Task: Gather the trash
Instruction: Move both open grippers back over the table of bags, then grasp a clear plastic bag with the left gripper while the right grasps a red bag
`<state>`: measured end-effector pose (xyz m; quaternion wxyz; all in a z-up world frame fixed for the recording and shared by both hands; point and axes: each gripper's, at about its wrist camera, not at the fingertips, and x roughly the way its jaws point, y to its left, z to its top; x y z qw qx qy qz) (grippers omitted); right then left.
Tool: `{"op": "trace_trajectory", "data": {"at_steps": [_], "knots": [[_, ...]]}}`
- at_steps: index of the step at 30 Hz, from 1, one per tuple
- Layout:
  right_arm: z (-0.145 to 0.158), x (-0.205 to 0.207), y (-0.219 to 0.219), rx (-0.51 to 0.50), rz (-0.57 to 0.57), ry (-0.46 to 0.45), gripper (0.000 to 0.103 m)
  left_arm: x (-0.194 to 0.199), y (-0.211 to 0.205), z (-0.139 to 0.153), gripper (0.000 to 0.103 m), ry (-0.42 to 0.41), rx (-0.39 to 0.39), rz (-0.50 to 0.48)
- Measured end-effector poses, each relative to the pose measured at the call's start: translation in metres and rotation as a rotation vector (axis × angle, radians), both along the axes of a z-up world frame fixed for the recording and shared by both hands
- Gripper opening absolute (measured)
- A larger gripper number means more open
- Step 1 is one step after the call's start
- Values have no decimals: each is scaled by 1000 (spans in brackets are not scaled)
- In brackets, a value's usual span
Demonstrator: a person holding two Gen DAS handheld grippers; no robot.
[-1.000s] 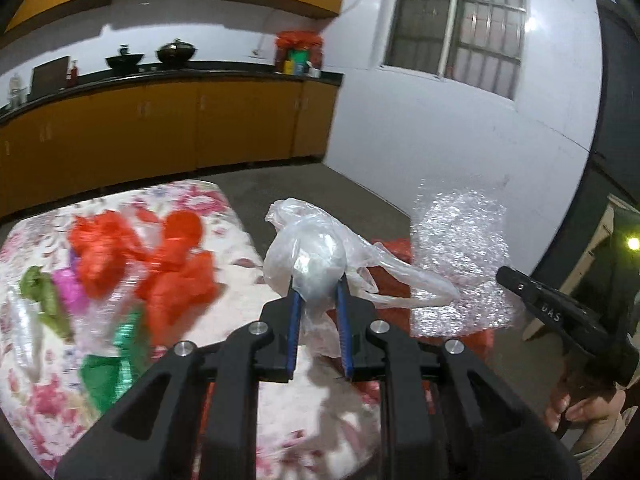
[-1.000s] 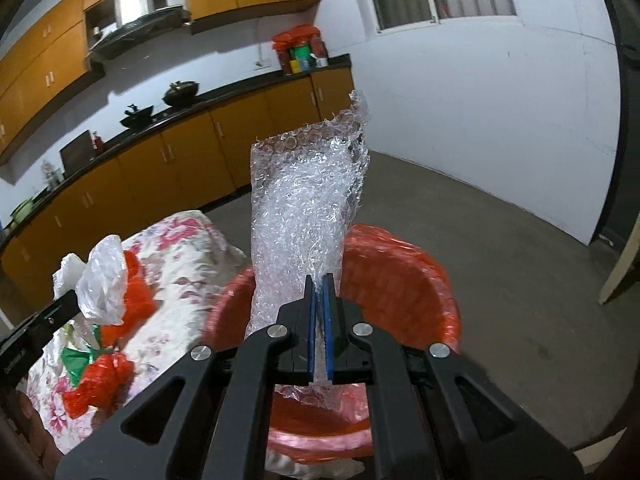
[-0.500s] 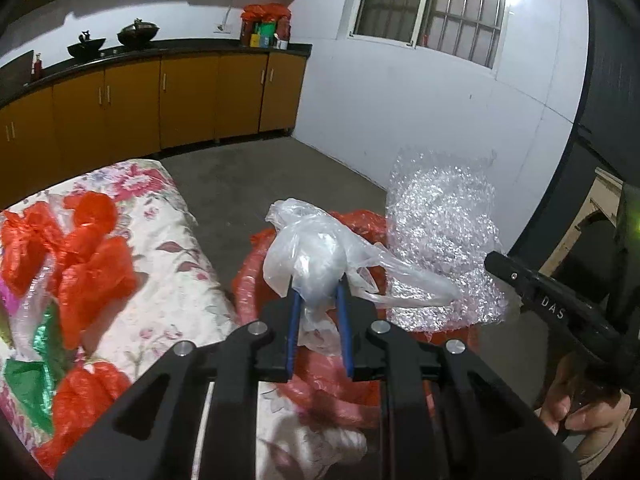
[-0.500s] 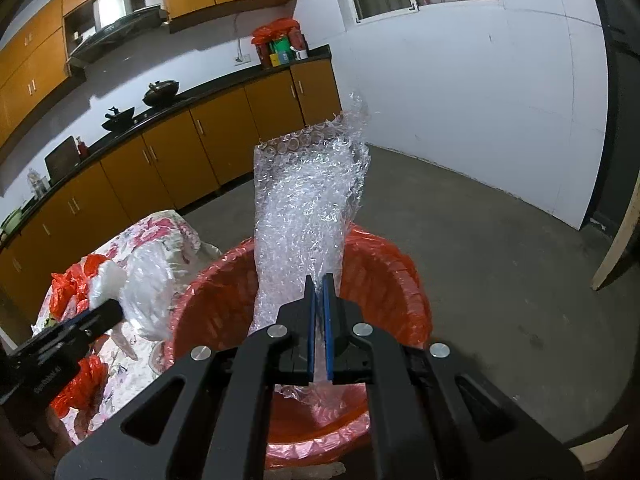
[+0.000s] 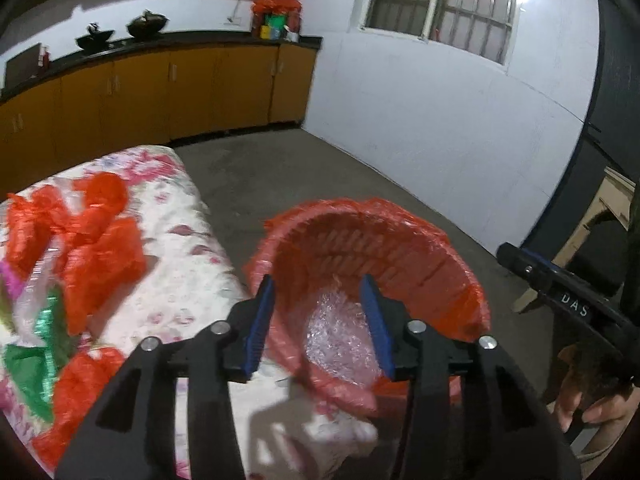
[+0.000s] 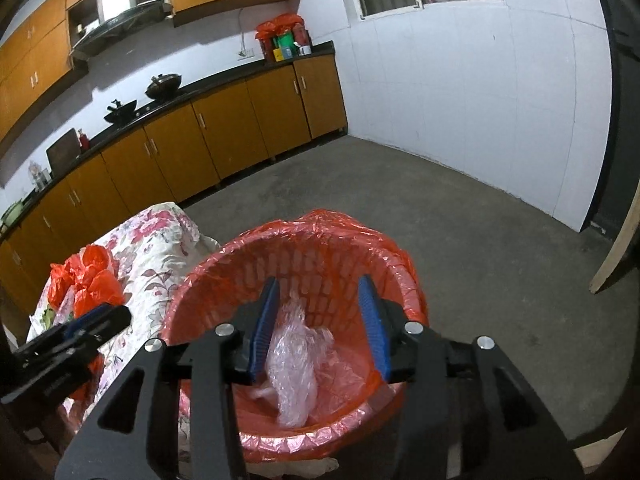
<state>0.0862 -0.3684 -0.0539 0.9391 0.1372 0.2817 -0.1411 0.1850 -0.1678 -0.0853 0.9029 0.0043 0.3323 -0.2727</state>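
Note:
A round basket lined with a red bag (image 5: 400, 248) (image 6: 320, 240) stands on the floor beside the table. Clear bubble wrap (image 5: 340, 340) (image 6: 296, 360) lies inside it. My left gripper (image 5: 318, 322) is open and empty above the basket's near rim. My right gripper (image 6: 320, 328) is open and empty above the basket. Red plastic bags (image 5: 80, 240) (image 6: 86, 280) and green wrappers (image 5: 40, 344) lie on the floral tablecloth (image 5: 180, 248) (image 6: 152, 240) to the left. The right gripper also shows at the right of the left wrist view (image 5: 560, 292).
Orange kitchen cabinets (image 6: 200, 140) with a black counter run along the back wall. A white wall (image 5: 440, 120) stands to the right of the bare concrete floor (image 6: 440, 220). A wooden board (image 6: 616, 252) leans at the far right.
Both grippers opened. The clear plastic bag left my left gripper and the bubble wrap left my right gripper; the bubble wrap now lies in the basket.

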Motion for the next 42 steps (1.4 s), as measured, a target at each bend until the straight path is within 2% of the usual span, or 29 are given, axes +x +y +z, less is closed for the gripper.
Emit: {"op": "trace_trajectory", "data": {"at_steps": [2, 9, 12, 14, 17, 20, 25, 28, 33, 42], "knots": [[3, 1, 8, -23, 16, -1, 42, -6, 15, 5, 54, -29, 14, 45], [9, 9, 51, -42, 114, -10, 42, -26, 80, 14, 57, -76, 59, 196], [10, 13, 73, -52, 165, -6, 43, -34, 123, 19, 60, -105, 81, 298], [10, 14, 88, -52, 192, -9, 49, -37, 148, 21, 63, -117, 93, 356], [9, 20, 115, -50, 246, -4, 50, -43, 190, 21, 66, -135, 129, 460], [6, 30, 148, -48, 320, 8, 50, -43, 232, 18, 67, -118, 158, 559], [3, 39, 196, -38, 414, 9, 50, -39, 285, 10, 67, -79, 150, 673], [-4, 46, 222, -20, 460, 24, 58, -36, 304, 3, 67, -67, 158, 711], [-21, 62, 258, -12, 520, 78, 58, -15, 320, -9, 67, -30, 154, 740], [-54, 82, 286, -13, 554, 195, 67, 24, 329, -32, 67, 47, 151, 739]]}}
